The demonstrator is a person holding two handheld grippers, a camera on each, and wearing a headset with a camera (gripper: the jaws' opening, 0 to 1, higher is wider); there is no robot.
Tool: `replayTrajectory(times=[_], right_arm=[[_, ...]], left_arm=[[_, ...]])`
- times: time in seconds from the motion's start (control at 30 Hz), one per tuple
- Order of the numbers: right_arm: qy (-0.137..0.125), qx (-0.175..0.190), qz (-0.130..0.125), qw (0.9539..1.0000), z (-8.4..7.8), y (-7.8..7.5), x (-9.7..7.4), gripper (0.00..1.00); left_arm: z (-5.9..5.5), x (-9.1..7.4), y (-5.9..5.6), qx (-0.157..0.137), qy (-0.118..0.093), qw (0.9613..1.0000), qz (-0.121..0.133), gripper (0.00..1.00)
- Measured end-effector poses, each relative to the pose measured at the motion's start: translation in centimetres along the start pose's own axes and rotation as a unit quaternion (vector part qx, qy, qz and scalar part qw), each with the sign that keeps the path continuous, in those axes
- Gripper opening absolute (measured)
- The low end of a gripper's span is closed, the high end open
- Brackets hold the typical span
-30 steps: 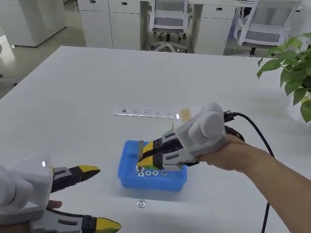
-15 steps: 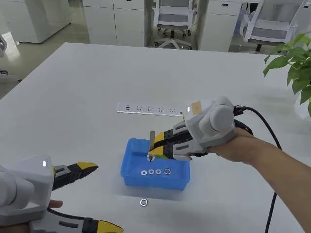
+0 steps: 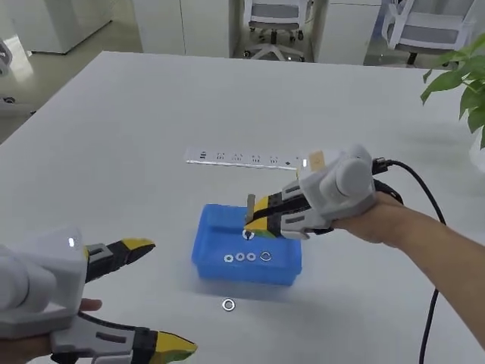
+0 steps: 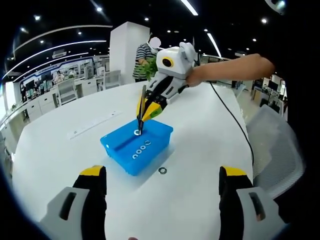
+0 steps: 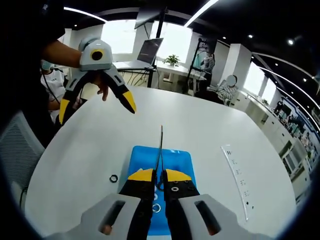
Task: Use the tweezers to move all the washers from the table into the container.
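White power strip (image 3: pixel 242 159) lies behind blue plastic container (image 3: pixel 246 274). Right tongs (image 5: pixel 159 174) clamp thin metal tweezers (image 5: pixel 161 142); left tongs (image 3: pixel 168 297) gape. Tweezer tips are indistinct.

Large white round-cornered desk (image 3: pixel 114 136), matte top. Long flat white power strip (image 3: pixel 242 159) lies mid-desk, sockets up; also seen in left claw view (image 4: pixel 95 125) and right claw view (image 5: pixel 237 175). Green leafy plant (image 3: pixel 466 83) at desk's right edge. Two grey-white swivel office chairs (image 3: pixel 276 23) (image 3: pixel 424 26) on floor beyond far edge, white cabinets (image 3: pixel 182 23) beside them. Ceiling strip lights (image 4: pixel 192 7) overhead.
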State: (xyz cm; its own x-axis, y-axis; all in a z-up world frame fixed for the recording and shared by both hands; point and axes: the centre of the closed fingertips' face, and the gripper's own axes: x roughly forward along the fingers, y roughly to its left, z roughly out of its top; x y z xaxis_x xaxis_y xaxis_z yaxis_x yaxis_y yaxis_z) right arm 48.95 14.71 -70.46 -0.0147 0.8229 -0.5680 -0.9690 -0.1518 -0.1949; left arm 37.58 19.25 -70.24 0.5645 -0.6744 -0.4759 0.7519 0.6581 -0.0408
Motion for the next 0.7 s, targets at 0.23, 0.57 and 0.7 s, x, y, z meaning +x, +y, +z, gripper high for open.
replayTrajectory(times=[0.23, 0.57, 0.7], right_arm=[[0.001, 0.008, -0.004, 1.0, -0.9, -0.5, 0.4, 0.07], [0.008, 0.019, -0.007, 0.9998, -2.7, -1.0, 0.9, 0.07], [0.01, 0.025, -0.007, 0.9996, -3.2, -1.1, 1.0, 0.07]], left_arm=[[-0.3, 0.2, 0.2, 0.001, 0.003, 1.0, -0.002, 0.99], [-0.2, 0.3, 0.5, 0.003, 0.001, 1.0, -0.001, 0.99], [0.1, 0.5, 0.3, 0.003, 0.001, 1.0, -0.002, 0.99]])
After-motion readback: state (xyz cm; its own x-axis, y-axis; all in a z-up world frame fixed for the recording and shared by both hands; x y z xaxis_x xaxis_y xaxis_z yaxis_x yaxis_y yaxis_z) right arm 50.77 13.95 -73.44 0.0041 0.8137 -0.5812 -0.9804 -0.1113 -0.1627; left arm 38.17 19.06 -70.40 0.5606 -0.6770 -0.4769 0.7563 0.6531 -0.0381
